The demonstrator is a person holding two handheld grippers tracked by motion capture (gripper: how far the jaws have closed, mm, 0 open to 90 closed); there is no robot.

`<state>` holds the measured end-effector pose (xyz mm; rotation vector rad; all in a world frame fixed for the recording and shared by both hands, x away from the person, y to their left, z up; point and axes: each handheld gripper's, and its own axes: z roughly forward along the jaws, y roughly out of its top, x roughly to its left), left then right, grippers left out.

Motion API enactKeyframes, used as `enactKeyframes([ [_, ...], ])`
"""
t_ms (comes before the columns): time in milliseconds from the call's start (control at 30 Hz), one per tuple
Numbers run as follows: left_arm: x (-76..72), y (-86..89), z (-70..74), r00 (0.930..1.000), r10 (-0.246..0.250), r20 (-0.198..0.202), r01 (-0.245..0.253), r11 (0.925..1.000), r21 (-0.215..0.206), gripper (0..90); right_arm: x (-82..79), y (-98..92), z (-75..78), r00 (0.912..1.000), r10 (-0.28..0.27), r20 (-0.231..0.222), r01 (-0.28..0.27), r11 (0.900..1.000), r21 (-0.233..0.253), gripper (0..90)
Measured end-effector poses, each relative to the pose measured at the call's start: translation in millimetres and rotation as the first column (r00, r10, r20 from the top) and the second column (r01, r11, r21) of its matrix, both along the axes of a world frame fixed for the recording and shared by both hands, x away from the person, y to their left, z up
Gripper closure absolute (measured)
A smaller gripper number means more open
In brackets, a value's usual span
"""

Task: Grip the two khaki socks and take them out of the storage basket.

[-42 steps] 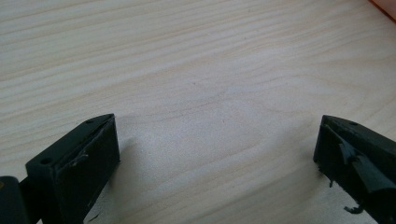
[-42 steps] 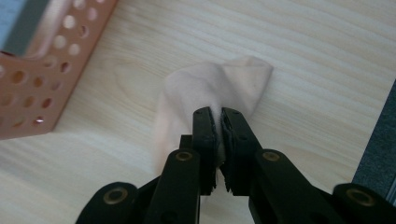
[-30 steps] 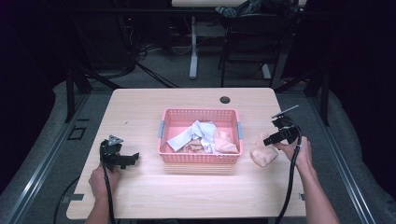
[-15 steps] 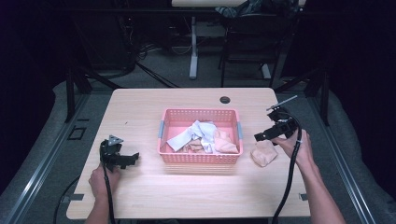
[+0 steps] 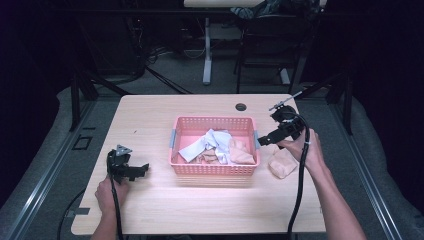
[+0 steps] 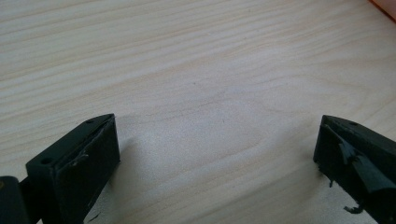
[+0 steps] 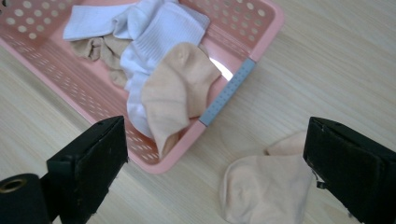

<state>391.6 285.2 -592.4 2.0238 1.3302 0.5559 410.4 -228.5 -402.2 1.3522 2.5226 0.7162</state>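
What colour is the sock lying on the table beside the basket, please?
The sock is a pale peach-beige, plain with no pattern, clearest in the right gripper view.

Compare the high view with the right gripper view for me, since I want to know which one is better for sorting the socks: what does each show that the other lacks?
The high view alone takes in the whole table, the left gripper resting open near its left edge, both hands, and the dark room behind.

The right gripper view alone gives detail: the ribbing on the white socks, the holes in the basket floor, the grey handle.

Both show the pink basket holding white and beige socks, a beige sock lying on the table outside it, and the open right gripper.
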Motion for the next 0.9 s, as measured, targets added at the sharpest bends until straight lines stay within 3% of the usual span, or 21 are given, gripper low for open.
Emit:
enactKeyframes([
  [200, 0.0, 0.0, 0.0, 1.0000, 0.000, 0.000, 0.000, 1.0000, 0.000, 0.0, 4.7, 21.7, -1.9, 0.9986, 0.051, -0.017, -0.051, 0.998, -0.024, 6.1],
  [533, 0.0, 0.0, 0.0, 1.0000, 0.000, -0.001, 0.000, 1.0000, -0.001, 0.0, 11.7, 50.2, -15.2, 0.9937, 0.104, -0.042, -0.105, 0.994, -0.016, 6.8],
  [900, 0.1, 0.0, -0.1, 1.0000, 0.001, 0.001, -0.001, 1.0000, -0.002, 0.0, 19.2, 70.5, -42.3, 0.9869, 0.132, -0.093, -0.135, 0.991, -0.026, 14.2],
])
